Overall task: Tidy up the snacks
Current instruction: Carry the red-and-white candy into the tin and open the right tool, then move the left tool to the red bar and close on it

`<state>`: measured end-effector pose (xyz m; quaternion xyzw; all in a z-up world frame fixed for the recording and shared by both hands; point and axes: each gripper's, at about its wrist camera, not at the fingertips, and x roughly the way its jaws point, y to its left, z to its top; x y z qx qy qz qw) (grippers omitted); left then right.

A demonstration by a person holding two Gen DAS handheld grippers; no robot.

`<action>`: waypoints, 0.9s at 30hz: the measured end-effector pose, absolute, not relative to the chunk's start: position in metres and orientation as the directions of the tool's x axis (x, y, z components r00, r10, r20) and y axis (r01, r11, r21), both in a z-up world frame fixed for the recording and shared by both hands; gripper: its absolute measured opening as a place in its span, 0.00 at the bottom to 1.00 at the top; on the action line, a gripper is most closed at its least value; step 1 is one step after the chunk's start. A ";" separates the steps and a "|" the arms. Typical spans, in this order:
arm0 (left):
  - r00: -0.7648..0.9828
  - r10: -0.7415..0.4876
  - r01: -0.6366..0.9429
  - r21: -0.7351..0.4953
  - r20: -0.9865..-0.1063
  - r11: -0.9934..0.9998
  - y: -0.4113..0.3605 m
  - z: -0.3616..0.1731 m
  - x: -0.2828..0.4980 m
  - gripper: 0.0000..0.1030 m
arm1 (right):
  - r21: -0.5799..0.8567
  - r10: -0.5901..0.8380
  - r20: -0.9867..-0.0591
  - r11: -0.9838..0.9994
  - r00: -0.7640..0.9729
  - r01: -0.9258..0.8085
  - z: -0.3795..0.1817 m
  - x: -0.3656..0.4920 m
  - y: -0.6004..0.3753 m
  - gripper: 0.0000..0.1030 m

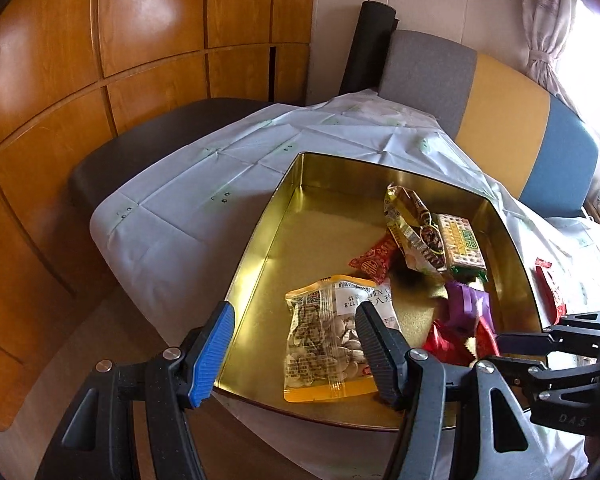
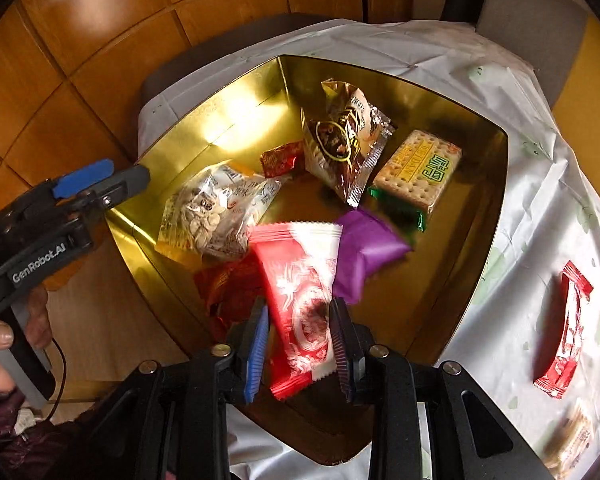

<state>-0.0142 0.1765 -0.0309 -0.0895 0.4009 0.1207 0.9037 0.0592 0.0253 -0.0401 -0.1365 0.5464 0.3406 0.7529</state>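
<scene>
A desk (image 2: 532, 184) draped in a creased white plastic cloth with faint green prints carries a wide, shallow gold metal tin (image 2: 488, 216) (snack packets lie inside). Beside the tin, directly on the cloth, lies a red-and-white wrapped candy bar (image 2: 566, 324), and near it a blurred pale packet (image 2: 572, 444).

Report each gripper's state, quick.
Left gripper: open, empty, at the gold tin's near rim.
Right gripper: fingers either side of the red-and-white snack packet; grip unclear.

Left wrist: my view slants down over the gold tin (image 1: 260, 236) from its near-left corner.
Right wrist: steeper, closer above the tin's near edge.
Shared: the tin's inside.
</scene>
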 end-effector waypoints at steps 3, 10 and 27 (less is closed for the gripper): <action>0.648 0.140 -0.282 -0.065 -0.749 0.957 0.174 -0.032 -0.013 0.62 | 0.178 0.386 -0.902 0.740 0.193 -0.649 -0.034 0.059 0.016 0.47; 0.657 0.136 -0.259 -0.053 -0.741 0.964 0.165 -0.027 -0.013 0.62 | 0.192 0.425 -0.863 0.777 0.274 -0.600 -0.013 0.056 -0.023 0.47; 0.689 0.019 -0.012 0.015 -0.724 1.000 0.078 -0.005 -0.003 0.62 | 0.128 0.211 -0.870 0.969 0.445 -0.210 -0.017 0.065 -0.224 0.60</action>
